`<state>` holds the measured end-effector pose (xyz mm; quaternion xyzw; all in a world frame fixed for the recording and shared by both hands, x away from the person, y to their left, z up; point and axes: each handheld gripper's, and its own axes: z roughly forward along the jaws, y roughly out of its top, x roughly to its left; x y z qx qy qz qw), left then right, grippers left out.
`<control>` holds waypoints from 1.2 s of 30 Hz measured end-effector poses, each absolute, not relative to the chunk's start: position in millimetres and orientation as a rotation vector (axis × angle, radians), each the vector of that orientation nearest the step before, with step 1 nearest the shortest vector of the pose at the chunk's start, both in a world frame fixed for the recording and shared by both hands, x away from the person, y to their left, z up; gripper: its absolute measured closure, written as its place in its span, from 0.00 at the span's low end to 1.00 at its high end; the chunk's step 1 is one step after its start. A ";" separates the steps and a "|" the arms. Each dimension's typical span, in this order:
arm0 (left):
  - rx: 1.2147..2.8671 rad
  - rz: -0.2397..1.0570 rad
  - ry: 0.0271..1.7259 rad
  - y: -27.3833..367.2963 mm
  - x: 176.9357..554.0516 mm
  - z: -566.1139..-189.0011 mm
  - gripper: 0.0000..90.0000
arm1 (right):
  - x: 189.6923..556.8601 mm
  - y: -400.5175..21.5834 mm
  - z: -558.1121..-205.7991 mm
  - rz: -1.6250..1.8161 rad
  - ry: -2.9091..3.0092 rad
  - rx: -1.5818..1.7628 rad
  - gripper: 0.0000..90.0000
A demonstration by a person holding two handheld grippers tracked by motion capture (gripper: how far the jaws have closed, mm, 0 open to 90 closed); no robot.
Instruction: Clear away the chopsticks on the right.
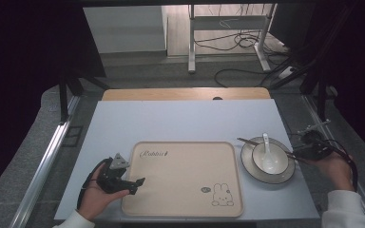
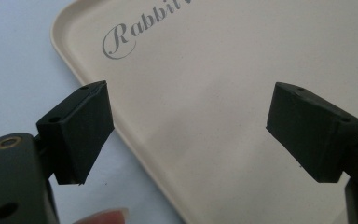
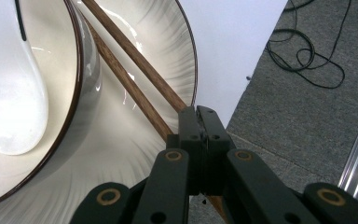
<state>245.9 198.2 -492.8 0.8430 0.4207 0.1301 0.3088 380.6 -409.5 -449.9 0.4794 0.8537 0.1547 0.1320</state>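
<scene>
A beige tray (image 1: 185,175) printed "Rabbit" with a small rabbit drawing lies at the table's front centre. My left gripper (image 1: 138,186) is at the tray's left edge, open. In the left gripper view, the left gripper (image 2: 189,135) has its jaws wide apart over the tray (image 2: 205,70), with nothing between them. Right of the tray, a plate (image 1: 247,164) carries a bowl (image 1: 278,164) with a white spoon (image 1: 267,142) in it. Brown chopsticks (image 3: 130,60) lie across the plate (image 3: 168,37) beside the bowl (image 3: 60,70). My right gripper (image 3: 199,112) is shut on their near ends.
The white table top (image 1: 180,121) ends just right of the plate, with grey floor and black cables (image 3: 303,51) beyond. A wooden strip (image 1: 185,93) runs along the far edge. A desk frame (image 1: 228,33) stands farther back.
</scene>
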 end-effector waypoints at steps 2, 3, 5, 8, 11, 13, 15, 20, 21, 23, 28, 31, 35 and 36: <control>2.227 0.344 1.113 198.2 245.8 -492.8 0.16 | 380.6 -409.9 -450.0 0.452 2.479 1.392 0.99; 2.227 0.344 1.113 198.2 245.8 -492.8 0.16 | 380.5 -410.1 -449.6 0.450 2.482 1.388 0.99; 2.226 0.344 1.113 198.2 245.7 -492.6 0.16 | 379.4 -411.0 -446.3 0.455 2.483 1.376 0.99; 2.222 0.346 1.117 198.5 245.9 -491.8 0.16 | 378.1 -415.1 -434.9 0.484 2.465 1.342 0.93; 2.221 0.346 1.120 199.0 246.3 -491.9 0.16 | 378.1 -416.1 -430.6 0.446 2.466 1.295 0.80; 2.219 0.345 1.121 199.5 246.6 -491.8 0.16 | 380.3 -416.8 -432.6 0.367 2.492 1.248 0.73; 2.215 0.345 1.120 200.2 246.4 -491.1 0.16 | 385.5 -420.3 -438.5 0.298 2.562 1.214 0.70; 2.212 0.344 1.129 201.7 247.4 -491.8 0.16 | 393.6 -423.8 -443.1 0.305 2.617 1.191 0.70; 2.212 0.344 1.129 201.7 247.4 -491.8 0.16 | 395.0 -423.7 -443.4 0.303 2.632 1.182 0.70; 2.214 0.343 1.130 202.0 247.6 -492.0 0.16 | 397.0 -422.5 -444.7 0.299 2.655 1.167 0.70; 2.214 0.342 1.133 202.6 247.8 -492.1 0.16 | 401.0 -423.0 -447.2 0.269 2.693 1.136 0.70; 2.216 0.342 1.131 202.4 248.0 -492.5 0.16 | 402.9 -422.7 -450.5 0.253 2.713 1.129 0.72; 2.219 0.341 1.131 202.2 248.2 -492.7 0.16 | 405.4 -421.8 -454.9 0.232 2.739 1.111 0.77; 2.218 0.341 1.132 202.4 248.4 -492.8 0.16 | 405.8 -420.5 -455.7 0.236 2.752 1.094 0.80</control>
